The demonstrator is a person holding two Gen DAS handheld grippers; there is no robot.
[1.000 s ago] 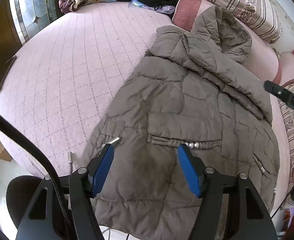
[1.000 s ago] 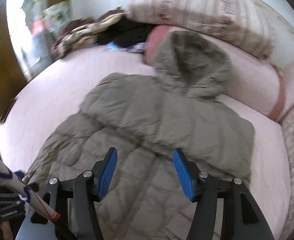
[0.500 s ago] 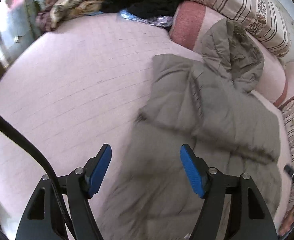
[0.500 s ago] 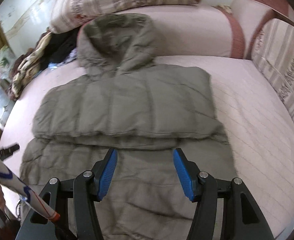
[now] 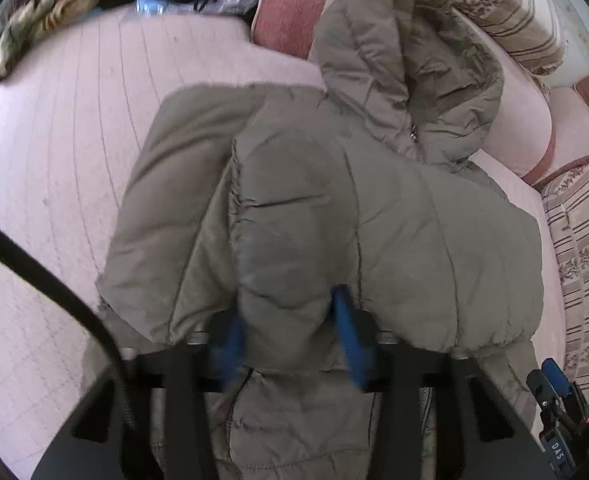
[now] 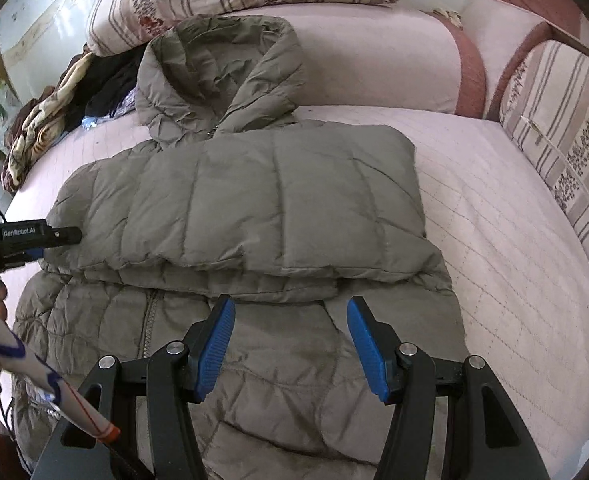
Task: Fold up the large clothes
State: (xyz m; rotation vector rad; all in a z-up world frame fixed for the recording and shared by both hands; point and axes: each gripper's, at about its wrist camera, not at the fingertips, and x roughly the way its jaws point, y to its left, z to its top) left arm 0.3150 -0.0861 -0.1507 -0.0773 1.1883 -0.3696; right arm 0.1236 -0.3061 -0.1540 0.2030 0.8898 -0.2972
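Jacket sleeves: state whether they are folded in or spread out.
Folded in: both sleeves lie across the jacket chest in a stacked band below the hood.

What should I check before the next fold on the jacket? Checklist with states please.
1. Left gripper closing on the jacket: fabric bulges between its blue pads, but blur hides a firm pinch: cannot tell.
2. Right gripper free: jaws open, nothing between them, hovering over the lower jacket: ok.
3. Sleeves folded across the chest: lying flat in a band: ok.
4. Hood flat: it rides up against the pink bolster, crumpled: not ok.
5. Room on the bed for the fold: bare pink sheet to the jacket's right: ok.
6. Zipper closed: only partly visible: cannot tell.
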